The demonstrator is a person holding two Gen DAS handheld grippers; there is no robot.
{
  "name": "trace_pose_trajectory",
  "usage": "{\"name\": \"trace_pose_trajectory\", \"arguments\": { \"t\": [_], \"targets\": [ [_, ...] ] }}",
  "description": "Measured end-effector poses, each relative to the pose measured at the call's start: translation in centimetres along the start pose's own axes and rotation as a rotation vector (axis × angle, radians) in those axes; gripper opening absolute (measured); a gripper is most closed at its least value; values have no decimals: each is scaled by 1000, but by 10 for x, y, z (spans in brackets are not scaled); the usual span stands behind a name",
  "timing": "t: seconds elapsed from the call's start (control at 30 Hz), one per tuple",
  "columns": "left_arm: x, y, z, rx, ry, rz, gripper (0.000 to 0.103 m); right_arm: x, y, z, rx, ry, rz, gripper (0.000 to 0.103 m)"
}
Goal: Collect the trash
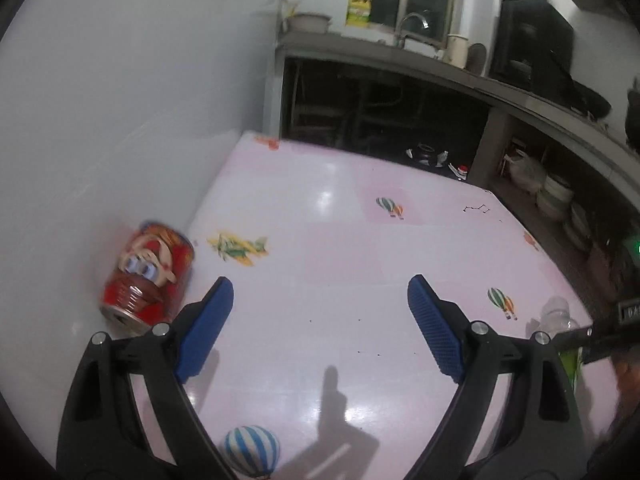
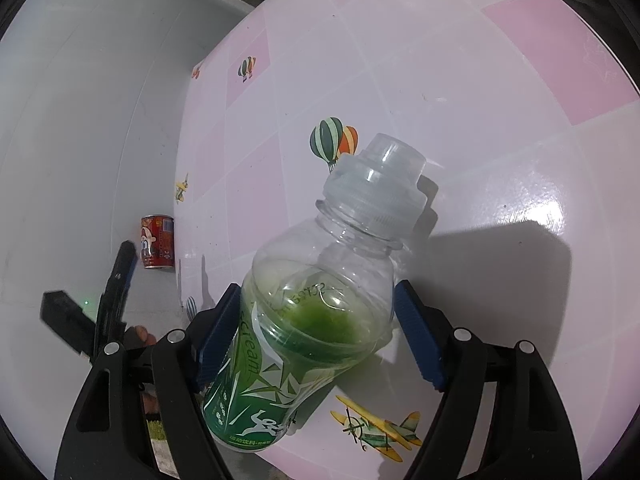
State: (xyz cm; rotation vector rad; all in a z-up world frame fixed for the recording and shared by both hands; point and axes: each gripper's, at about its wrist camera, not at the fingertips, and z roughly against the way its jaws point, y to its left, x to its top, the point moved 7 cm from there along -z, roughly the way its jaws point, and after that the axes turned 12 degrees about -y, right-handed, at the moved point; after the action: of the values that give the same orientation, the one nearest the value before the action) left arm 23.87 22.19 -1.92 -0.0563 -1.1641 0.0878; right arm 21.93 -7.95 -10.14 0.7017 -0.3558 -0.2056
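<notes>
The right gripper [image 2: 316, 320] has its blue fingers [image 2: 218, 334] clamped on a clear bottle [image 2: 320, 300] with a green label, held tilted over the pink surface [image 2: 500, 100]. The left gripper [image 1: 320, 312] has its fingers spread wide, with nothing between them. A red can [image 1: 148, 276] stands by the wall, just beside the surface's edge.

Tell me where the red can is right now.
The red can is off the pink table, on the grey floor by the table's left edge, just left of the open left gripper. The right wrist view shows it standing upright.
</notes>
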Motion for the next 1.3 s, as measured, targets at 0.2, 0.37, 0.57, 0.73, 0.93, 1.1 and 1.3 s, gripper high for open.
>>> {"name": "trace_pose_trajectory", "arguments": {
  "t": [0.2,0.37,0.57,0.73,0.93,1.1,1.3],
  "targets": [
    [11,37,-17,373,22,-314,85,1,-1,-3,10,3,2,75],
    [-4,60,-58,498,239,-494,85,0,-1,-3,14,-8,19,75],
    [-17,69,-91,528,376,-483,85,-2,1,-3,15,-11,38,75],
    [-25,75,-100,526,408,-428,86,0,-2,0,32,-4,19,75],
    [-19,59,-89,460,383,-402,86,0,-1,0,38,-2,20,75],
    [-14,25,-75,327,365,-358,86,-1,-1,-1,41,-2,18,75],
    [-19,-10,-60,114,368,-205,86,-1,-1,-1,42,1,15,75]
  ]
}}
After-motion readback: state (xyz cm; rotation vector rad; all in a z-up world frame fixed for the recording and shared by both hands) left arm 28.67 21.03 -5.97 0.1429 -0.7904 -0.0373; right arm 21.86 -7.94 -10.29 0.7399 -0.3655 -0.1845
